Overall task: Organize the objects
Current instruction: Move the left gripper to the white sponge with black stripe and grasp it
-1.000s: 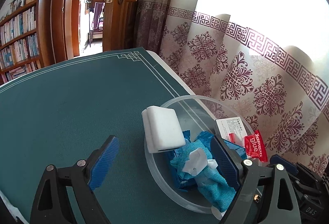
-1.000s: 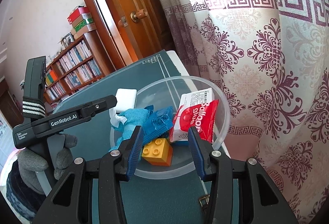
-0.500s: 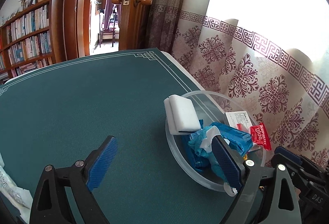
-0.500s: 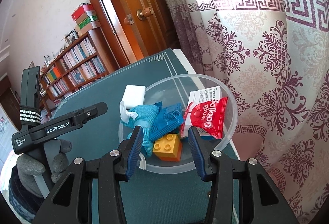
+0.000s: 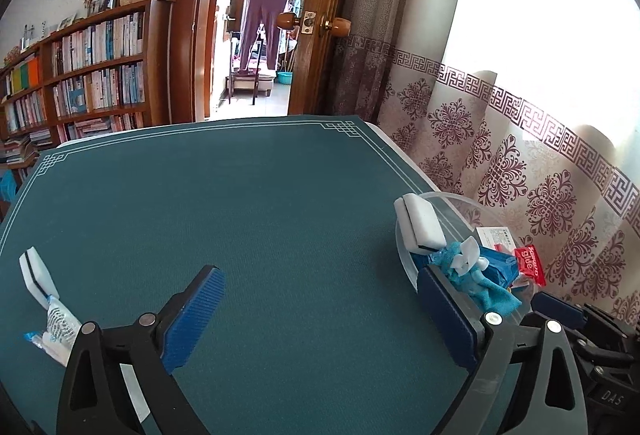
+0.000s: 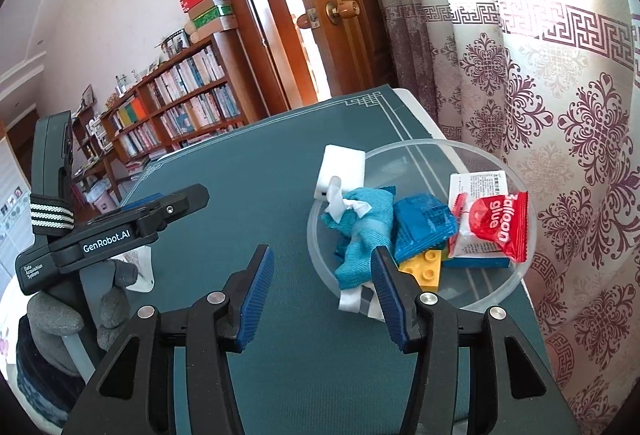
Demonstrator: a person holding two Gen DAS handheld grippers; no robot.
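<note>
A clear plastic bowl point(image 6: 424, 146) stands at the table's right edge by the curtain. In it lie a teal cloth point(image 6: 364, 231), a blue packet point(image 6: 424, 223), a yellow brick point(image 6: 426, 267) and a red "Balloon glue" packet point(image 6: 496, 223). A white sponge point(image 6: 344, 167) leans on its far-left rim. My right gripper point(image 6: 320, 263) hovers just left of the bowl, jaws opening, nothing between them. My left gripper point(image 5: 320, 311) is over bare green cloth left of the bowl point(image 5: 404, 263), jaws opening wide and empty.
At the far left of the green table cover point(image 5: 260, 203) lie a second white sponge point(image 5: 36, 275) and a clear plastic packet point(image 5: 56, 331). A grey-gloved hand point(image 6: 52, 315) holds the left gripper's handle. Behind the table are a bookshelf and an open door.
Both grippers have drawn back from the bowl toward the left. In the left wrist view the bowl slid to the right edge and the second sponge and packet appeared. The right jaws stand wider.
</note>
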